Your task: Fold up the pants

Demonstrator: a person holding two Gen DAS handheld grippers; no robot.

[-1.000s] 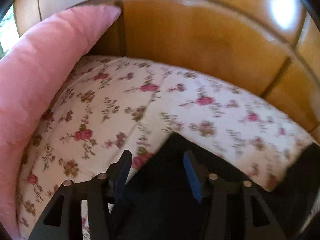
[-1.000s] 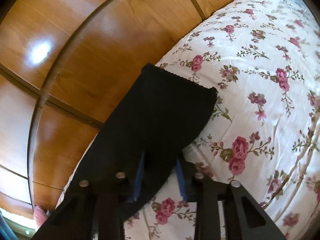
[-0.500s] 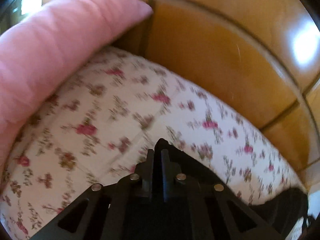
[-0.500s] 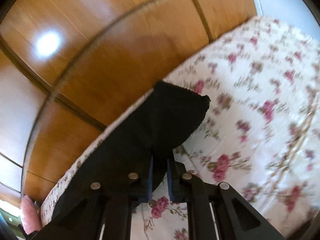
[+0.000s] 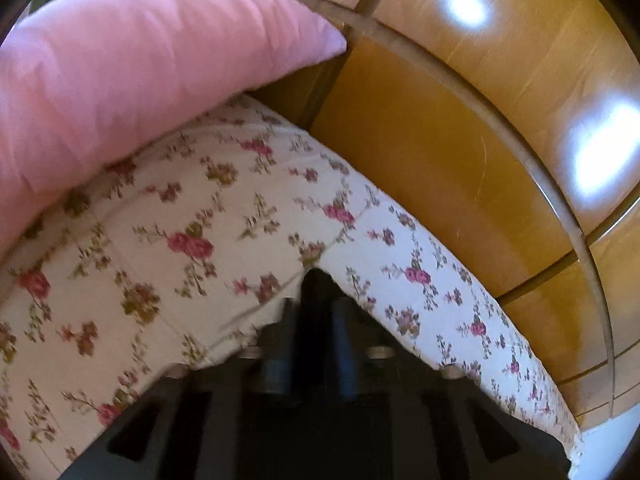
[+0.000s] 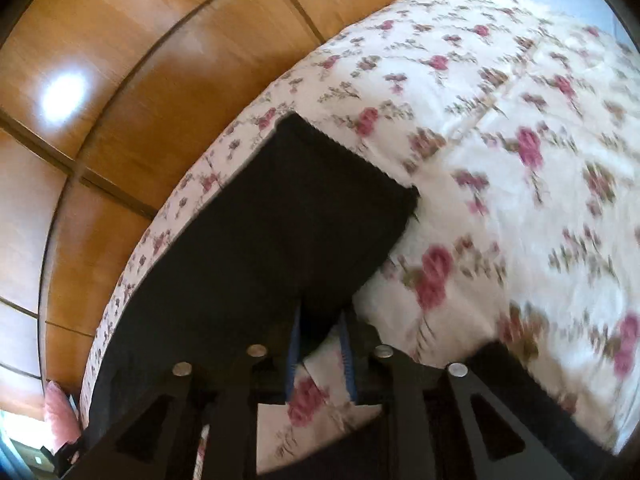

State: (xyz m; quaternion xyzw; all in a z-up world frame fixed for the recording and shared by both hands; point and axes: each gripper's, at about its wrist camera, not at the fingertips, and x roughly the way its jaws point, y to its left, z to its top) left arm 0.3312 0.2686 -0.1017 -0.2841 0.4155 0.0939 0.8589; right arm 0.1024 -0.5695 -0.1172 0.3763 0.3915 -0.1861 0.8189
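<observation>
Black pants (image 6: pixel 288 220) lie along the far edge of the floral bedspread (image 6: pixel 520 120), by the wooden wall. My right gripper (image 6: pixel 320 320) has its blue-padded jaws a narrow gap apart, around the near edge of the pants fabric. In the left wrist view my left gripper (image 5: pixel 314 320) has its jaws slightly apart around a corner of the black pants (image 5: pixel 316 284), which pokes up between the fingers. The rest of the pants is hidden under the gripper body there.
A pink pillow (image 5: pixel 120 80) leans at the head of the bed on the left. Glossy wooden panels (image 5: pixel 480 140) run along the far side of the bed. The floral bedspread (image 5: pixel 180 240) spreads to the left and front.
Both grippers closed onto the pants half a second ago and have now parted a little. The left gripper has swung toward the pillow end; the right view shifted over the pants.
</observation>
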